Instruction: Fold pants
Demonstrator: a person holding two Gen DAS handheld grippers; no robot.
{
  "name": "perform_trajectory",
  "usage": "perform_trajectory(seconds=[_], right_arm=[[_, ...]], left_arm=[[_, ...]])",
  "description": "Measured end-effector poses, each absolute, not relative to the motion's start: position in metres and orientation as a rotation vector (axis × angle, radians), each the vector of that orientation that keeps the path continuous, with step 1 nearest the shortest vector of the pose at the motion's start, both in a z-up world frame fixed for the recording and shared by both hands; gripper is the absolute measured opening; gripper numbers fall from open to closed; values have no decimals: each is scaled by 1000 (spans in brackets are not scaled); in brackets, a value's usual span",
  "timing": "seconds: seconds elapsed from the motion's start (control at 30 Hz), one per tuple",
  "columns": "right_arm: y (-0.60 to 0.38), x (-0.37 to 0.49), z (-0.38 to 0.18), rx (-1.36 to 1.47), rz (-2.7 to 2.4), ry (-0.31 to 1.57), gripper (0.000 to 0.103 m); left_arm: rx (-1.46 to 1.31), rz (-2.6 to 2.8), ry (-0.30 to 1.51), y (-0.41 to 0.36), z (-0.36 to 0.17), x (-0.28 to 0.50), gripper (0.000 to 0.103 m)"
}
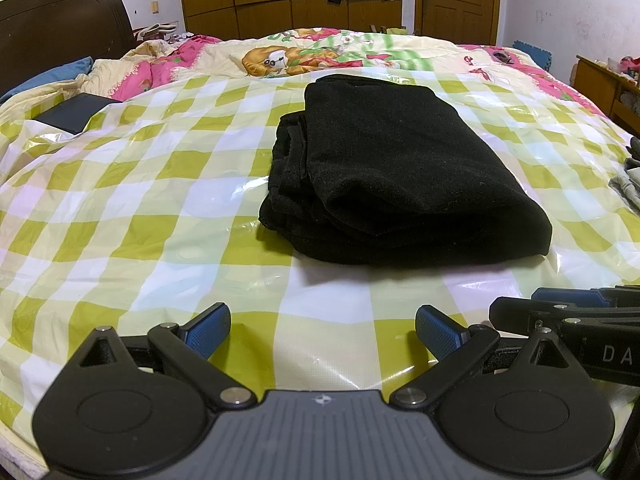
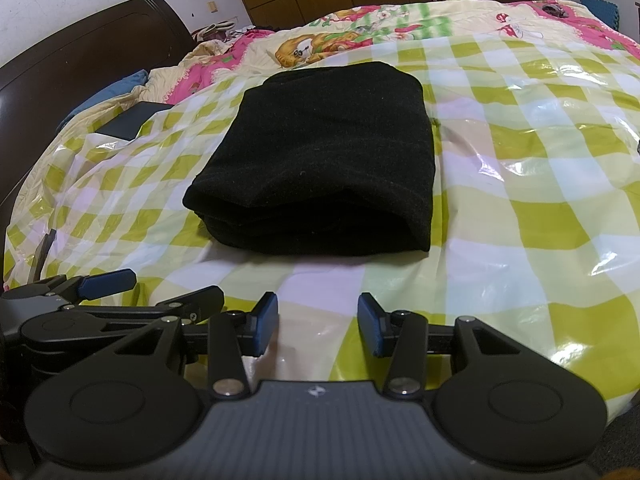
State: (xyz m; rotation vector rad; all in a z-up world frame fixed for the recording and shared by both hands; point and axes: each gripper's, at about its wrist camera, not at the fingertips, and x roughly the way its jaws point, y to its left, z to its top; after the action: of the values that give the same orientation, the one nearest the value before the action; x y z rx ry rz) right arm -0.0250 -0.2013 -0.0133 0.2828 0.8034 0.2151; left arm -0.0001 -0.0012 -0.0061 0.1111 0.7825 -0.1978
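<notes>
nearest of all, the left gripper (image 1: pixel 323 330) has its blue pads spread wide with nothing between them, and the right gripper (image 2: pixel 318 322) beside it stands narrower but also parted and empty, both short of the black pants (image 1: pixel 394 172). the pants lie just beyond them on the checked plastic sheet (image 1: pixel 120 208), already a compact stacked bundle, so the folding looks done. if any tidying remains, press the looser layered edge on the bundle's left flat rather than lifting it. no containers show; a dark flat box (image 1: pixel 76 114) sits left of the pants, well apart.
</notes>
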Motion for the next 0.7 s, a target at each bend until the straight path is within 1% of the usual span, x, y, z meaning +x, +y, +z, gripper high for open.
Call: perform_trajectory(seconds=[0.7], right_arm=[[-203, -25, -15, 278, 216, 806, 46]], left_arm=[[111, -196, 781, -1, -7, 0, 103]])
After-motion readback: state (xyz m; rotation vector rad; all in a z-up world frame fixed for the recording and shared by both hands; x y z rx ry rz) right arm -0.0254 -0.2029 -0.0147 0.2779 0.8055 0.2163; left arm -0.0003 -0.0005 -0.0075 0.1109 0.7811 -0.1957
